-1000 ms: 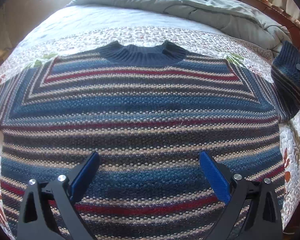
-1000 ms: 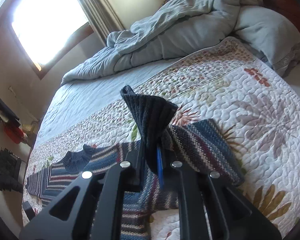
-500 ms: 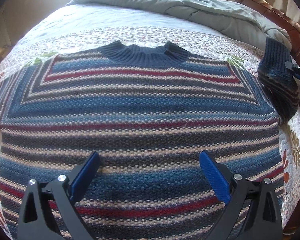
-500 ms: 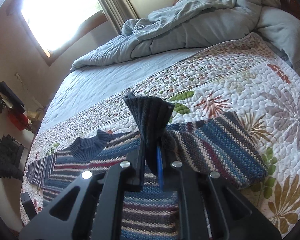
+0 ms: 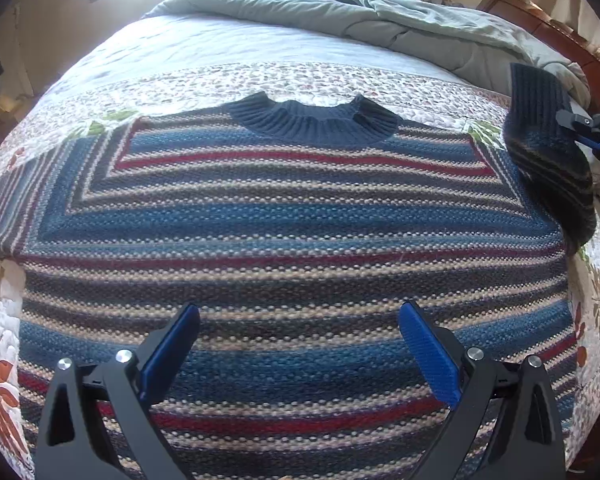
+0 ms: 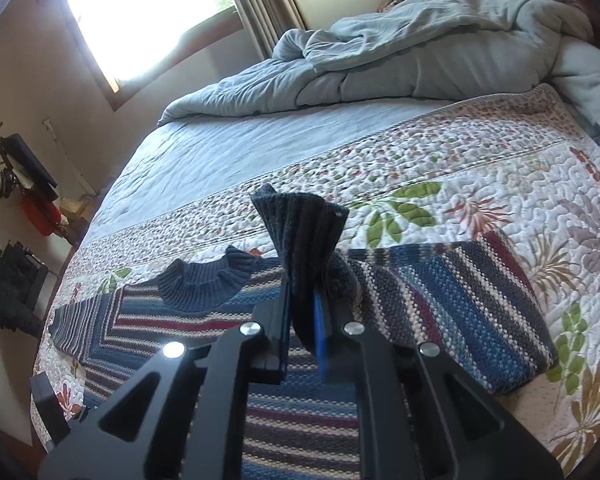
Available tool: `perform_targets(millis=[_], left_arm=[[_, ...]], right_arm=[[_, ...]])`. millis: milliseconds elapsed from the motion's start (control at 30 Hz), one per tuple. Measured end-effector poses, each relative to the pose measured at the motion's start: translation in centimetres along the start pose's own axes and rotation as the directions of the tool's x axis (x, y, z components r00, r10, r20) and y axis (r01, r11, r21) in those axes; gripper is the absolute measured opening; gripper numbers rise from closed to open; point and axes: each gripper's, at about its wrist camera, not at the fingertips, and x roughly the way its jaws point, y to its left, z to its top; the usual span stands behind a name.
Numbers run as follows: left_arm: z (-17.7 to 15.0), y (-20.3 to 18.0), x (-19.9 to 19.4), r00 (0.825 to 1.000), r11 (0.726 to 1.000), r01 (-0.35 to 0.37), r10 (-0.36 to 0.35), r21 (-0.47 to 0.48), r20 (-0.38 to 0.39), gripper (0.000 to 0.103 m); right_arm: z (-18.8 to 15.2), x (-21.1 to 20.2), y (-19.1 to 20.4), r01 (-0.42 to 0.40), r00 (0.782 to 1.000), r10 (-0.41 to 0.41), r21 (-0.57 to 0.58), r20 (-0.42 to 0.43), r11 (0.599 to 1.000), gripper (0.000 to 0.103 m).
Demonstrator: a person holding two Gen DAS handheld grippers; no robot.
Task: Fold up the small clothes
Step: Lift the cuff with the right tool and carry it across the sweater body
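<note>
A striped knit sweater (image 5: 292,232) in blue, red and beige lies flat on the quilted bedspread (image 5: 340,80), navy collar (image 5: 312,120) at the far side. My left gripper (image 5: 300,344) is open and empty, hovering over the sweater's lower body. My right gripper (image 6: 304,332) is shut on the navy cuff (image 6: 300,232) of the sweater's right sleeve (image 6: 452,300) and holds it lifted above the bed. In the left wrist view that raised sleeve (image 5: 548,160) hangs at the right edge, with the right gripper (image 5: 580,128) beside it.
A crumpled grey duvet (image 6: 420,52) is heaped at the head of the bed. A wooden headboard (image 5: 540,24) stands at the right. A window (image 6: 148,12) and dark objects on the floor (image 6: 12,292) lie left of the bed.
My right gripper has carried the sleeve cuff up and inward toward the sweater's body. The left gripper has stayed still and open.
</note>
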Motion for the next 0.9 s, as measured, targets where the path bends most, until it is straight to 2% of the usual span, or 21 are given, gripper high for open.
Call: perform_targets(millis=[200,467,633,900], left_arm=[[0.6,2.2,-0.8,1.0,0.999,-0.009,0.01,-0.032,0.023,0.099],[1.1,5.1,-0.9,0.999,0.995,-0.032,0.036,-0.093,0.037,0.099],[1.2,5.0,-1.1,0.998,0.996,-0.038,0.043,-0.082,0.054,0.099],[1.3,5.1,-1.3,0.996,0.995,-0.05,0.056,-0.085,0.066,0.099]], right_arm=[[-0.3,1.2,2.6,-0.019,1.0,0.019,-0.013,-0.021,1.0,0.009],[-2.6,3.9,6.8,-0.018,0.997,0.016,-0.025,-0.07,1.0,0.009],[-4.9,6.0,9.4,0.007,0.994,-0.015,-0.075,-0.108,0.997,0.01],[-7.3,8.5,12.7,-0.015,0.986,-0.006,-0.129,-0.165,0.992,0.01]])
